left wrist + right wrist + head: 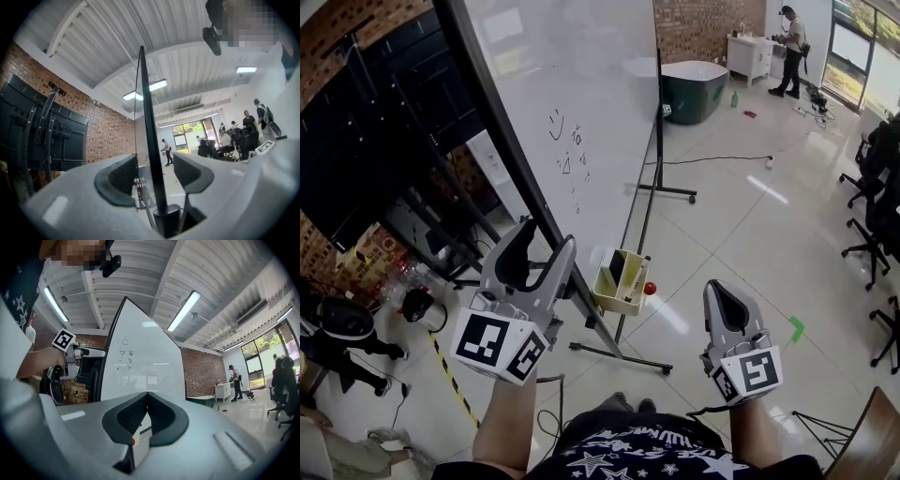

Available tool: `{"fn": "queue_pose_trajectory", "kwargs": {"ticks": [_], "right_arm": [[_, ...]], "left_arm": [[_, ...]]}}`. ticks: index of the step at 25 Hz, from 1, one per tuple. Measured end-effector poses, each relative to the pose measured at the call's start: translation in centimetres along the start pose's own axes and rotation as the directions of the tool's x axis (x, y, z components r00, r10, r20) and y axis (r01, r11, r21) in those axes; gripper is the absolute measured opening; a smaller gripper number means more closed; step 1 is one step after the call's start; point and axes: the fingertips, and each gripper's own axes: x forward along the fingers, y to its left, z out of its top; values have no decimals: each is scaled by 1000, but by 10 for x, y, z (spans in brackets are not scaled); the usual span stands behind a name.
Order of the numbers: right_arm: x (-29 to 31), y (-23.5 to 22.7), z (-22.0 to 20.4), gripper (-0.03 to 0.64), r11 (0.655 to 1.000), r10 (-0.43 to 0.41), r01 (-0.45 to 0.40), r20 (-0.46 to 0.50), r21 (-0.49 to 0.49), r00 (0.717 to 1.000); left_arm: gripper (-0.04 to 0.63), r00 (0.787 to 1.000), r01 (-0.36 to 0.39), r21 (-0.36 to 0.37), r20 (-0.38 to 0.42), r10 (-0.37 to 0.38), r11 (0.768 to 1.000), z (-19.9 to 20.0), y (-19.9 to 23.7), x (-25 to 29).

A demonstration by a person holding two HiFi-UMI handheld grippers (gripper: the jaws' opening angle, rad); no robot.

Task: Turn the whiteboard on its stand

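The whiteboard (581, 84) is seen on its wheeled stand (619, 354), running from the middle of the head view up towards 12 o'clock, with its white face turned to 3 o'clock and a few small scribbles drawn on it. The left gripper (546, 236) is held at 7 o'clock of that view, and its jaws are spread wide. The board's dark edge is taken in between them, but in the left gripper view a gap is seen on each side, so the edge is not pressed by either pad. The right gripper (719, 287) is held at 5 o'clock, well apart from the board; its jaws are brought together at the tips and nothing is held between them. A pale yellow tray (619, 281) is hung on the stand just beside the left gripper, at its 3 o'clock, and a small red ball (650, 289) is seen touching the tray's right side. A dark green tub (694, 89) is stood on the floor beyond the board at 1 o'clock, and black office chairs (872, 225) are ranged at 3 o'clock.
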Motion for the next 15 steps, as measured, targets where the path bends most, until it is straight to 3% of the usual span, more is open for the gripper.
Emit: {"fn": "queue_pose_trajectory", "kwargs": {"ticks": [15], "right_arm": [[5,-2,-8,8,1000,-8,8,-29,13,1000]], "left_arm": [[223,1000,-14,24,26,13,1000,9,4,41]]}}
